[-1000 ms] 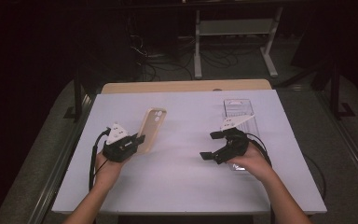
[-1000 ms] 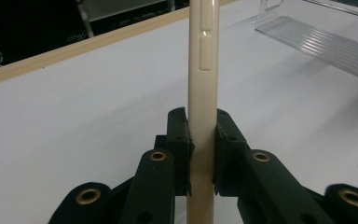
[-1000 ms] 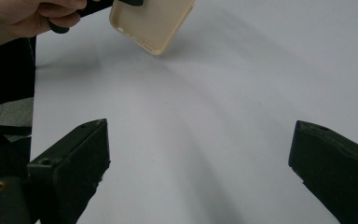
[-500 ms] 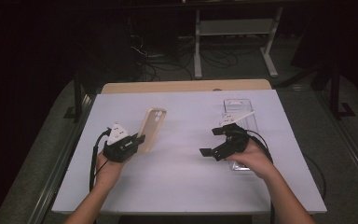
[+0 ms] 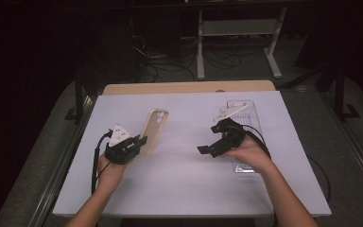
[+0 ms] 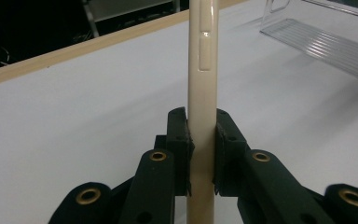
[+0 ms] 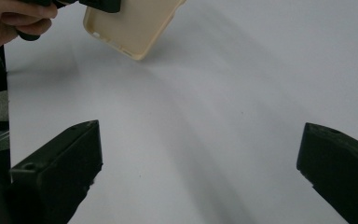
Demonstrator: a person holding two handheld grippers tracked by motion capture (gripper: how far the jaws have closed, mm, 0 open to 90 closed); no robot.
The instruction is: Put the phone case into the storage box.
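Left gripper (image 5: pixel 139 142) lower left of high view, jaws clamped tight, forearm entering from bottom edge. Right gripper (image 5: pixel 210 138) right of centre, jaws spread wide, nothing between.

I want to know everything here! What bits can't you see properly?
- Phone case: left gripper view cuts off its top; the left gripper covers its lower end.
- Clear box: high view, the right gripper and hand cover its middle.
- Room behind the table: too dark.

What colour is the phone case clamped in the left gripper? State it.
Cream-beige; the phone case shows best in the left gripper view.
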